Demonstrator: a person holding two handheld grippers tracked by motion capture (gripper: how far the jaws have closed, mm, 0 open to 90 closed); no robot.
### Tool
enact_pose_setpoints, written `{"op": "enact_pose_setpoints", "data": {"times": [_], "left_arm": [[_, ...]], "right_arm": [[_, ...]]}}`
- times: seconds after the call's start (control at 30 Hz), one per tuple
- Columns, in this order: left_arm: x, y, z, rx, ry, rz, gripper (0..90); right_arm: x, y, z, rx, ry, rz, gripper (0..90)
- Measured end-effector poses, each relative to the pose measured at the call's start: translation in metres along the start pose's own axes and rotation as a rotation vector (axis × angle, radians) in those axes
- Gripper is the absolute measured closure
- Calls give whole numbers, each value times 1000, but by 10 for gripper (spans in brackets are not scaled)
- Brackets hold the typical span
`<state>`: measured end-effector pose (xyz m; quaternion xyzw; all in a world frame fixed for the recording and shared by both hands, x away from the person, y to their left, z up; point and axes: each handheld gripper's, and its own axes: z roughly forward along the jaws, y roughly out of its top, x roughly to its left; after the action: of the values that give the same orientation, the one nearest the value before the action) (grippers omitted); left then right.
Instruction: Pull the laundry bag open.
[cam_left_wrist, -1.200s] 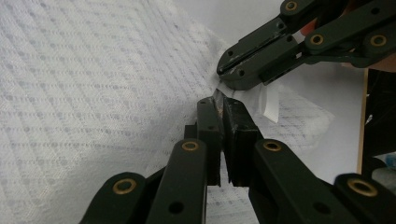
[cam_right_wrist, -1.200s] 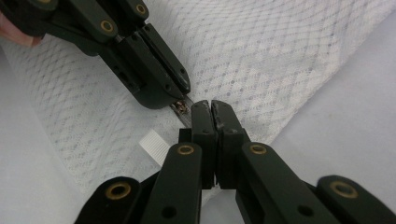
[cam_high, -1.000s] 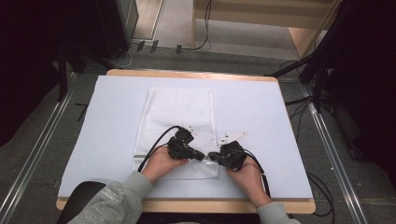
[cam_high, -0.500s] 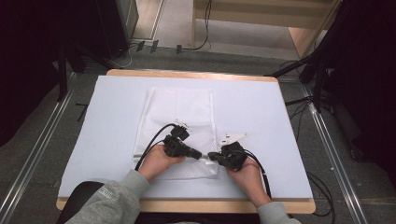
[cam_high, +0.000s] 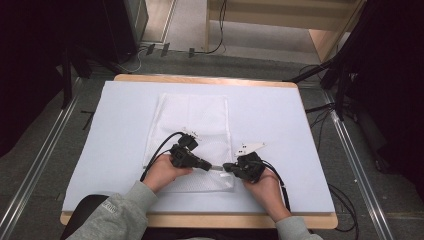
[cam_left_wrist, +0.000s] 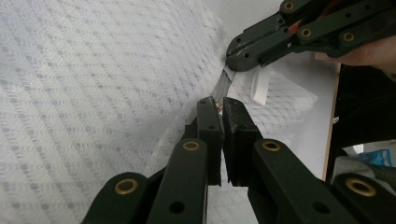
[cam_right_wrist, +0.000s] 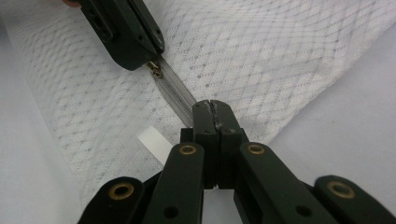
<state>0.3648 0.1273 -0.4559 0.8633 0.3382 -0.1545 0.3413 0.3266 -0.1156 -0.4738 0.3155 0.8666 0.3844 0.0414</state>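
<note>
Mesh laundry bag (cam_high: 192, 132), white, flat on the table (cam_high: 280, 115), zipper (cam_right_wrist: 180, 95) along the near edge. Left hand-held gripper (cam_high: 207, 166) clamped on the zipper pull (cam_right_wrist: 155, 70), shifted slightly leftward along the edge since a second ago. Right hand-held gripper (cam_high: 227, 167) closed tight on the zipper end, holding position. Zipper likely being drawn open.

The high view is looking down on the table (cam_high: 125, 100); both gripper views are sitting close, probably sharing the zipper (cam_right_wrist: 180, 95).

Mesh bag (cam_high: 192, 122) flat on table (cam_high: 290, 125)
</note>
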Motion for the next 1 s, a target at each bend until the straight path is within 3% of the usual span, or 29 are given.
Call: {"op": "enact_pose_setpoints", "data": {"times": [0.67, 1.0], "left_arm": [[5, -13, -23, -2, 13, -7, 879], [11, -19, -38, -19, 22, -31, 879]], "right_arm": [[-2, 0, 0, 0, 13, -3, 900], [-3, 0, 0, -1, 16, -7, 900]]}}
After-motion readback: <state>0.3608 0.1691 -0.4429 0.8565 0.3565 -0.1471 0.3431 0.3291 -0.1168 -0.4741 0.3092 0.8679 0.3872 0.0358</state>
